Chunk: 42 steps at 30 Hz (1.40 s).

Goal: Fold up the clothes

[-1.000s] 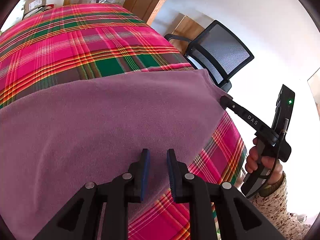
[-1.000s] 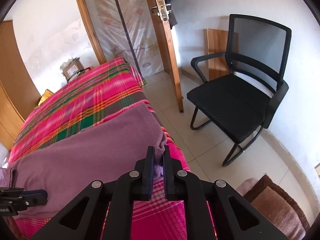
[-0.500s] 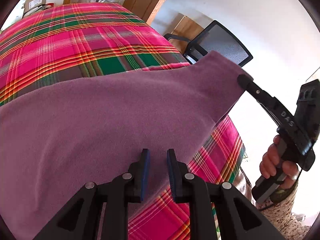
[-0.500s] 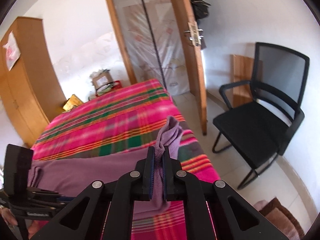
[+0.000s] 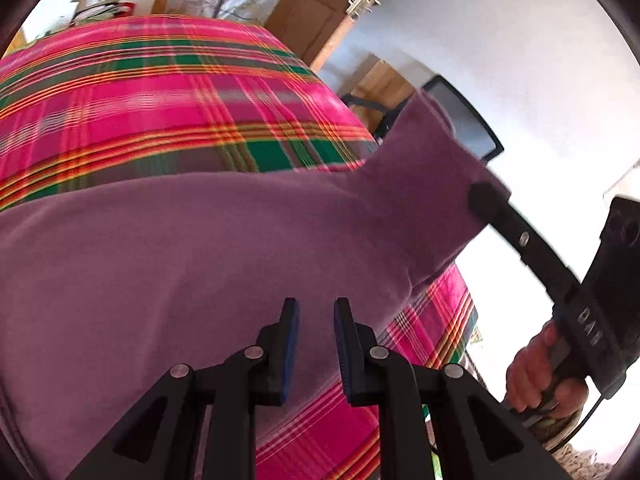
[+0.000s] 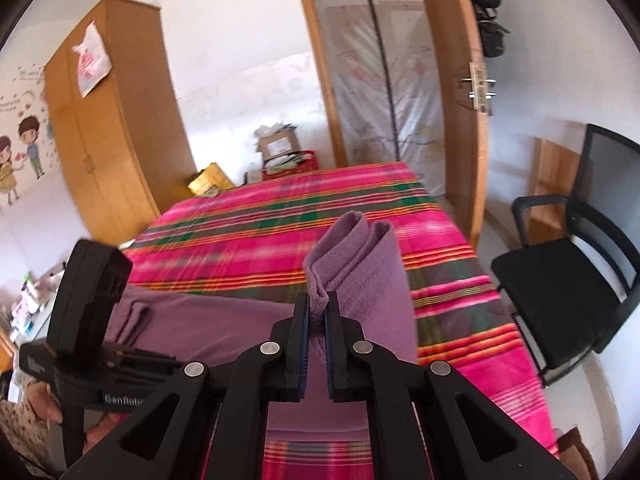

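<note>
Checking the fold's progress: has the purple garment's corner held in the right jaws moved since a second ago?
Yes. The corner has risen off the plaid bedspread, now overlapping the black chair's back, pinched by the right gripper.

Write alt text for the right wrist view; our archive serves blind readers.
The right gripper pinches a folded edge of purple fleece garment, lifting it above a pink-and-green plaid bedspread. The left gripper is at the left; a black mesh chair stands right.
</note>
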Available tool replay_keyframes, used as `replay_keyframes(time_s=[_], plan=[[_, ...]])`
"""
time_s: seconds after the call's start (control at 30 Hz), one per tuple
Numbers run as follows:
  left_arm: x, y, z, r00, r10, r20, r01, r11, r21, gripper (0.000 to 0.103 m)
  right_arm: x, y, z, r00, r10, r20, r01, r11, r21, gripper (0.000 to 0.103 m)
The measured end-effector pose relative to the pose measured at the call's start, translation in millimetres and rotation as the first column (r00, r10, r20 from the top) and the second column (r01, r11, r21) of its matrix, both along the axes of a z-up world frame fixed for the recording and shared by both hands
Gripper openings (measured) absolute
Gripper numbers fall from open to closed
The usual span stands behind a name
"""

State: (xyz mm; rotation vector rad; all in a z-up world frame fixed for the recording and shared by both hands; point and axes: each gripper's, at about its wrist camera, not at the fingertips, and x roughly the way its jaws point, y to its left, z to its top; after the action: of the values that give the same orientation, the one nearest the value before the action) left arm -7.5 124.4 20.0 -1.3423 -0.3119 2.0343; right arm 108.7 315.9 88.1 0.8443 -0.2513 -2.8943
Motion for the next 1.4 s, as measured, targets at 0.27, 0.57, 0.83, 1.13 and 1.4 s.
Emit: replay_keyframes(time_s=[0.27,0.57,0.83,1.13,1.4], plan=[[4,-31,13,0.997,0.066,-0.028,-0.065,0.998,0.027,0.020,-10,-34,-10,0.997,0.070,0.032,-0.070,0.997,-0.018,0.007],[7,-59,15,0.993,0.118,-0.020,-0.116,0.992,0.056,0.021,-18,-71,-22,0.989,0.136,0.060,-0.133,0.990,-0.045,0.007],[7,-81,15,0.985,0.172,-0.023,-0.169,0.983,0.076,0.022,-25,-97,-40,0.977,0.185,0.106,-0.177,0.981,-0.079,0.007],[7,-99,14,0.980,0.198,-0.022,-0.195,0.976,0.094,0.022,-29,-117,-51,0.967,0.227,0.121,-0.215,0.971,-0.102,0.007],[5,-108,11,0.977,0.214,-0.019,-0.212,0.972,0.098,0.022,-31,-125,-57,0.963,0.242,0.116,-0.226,0.965,-0.136,0.007]])
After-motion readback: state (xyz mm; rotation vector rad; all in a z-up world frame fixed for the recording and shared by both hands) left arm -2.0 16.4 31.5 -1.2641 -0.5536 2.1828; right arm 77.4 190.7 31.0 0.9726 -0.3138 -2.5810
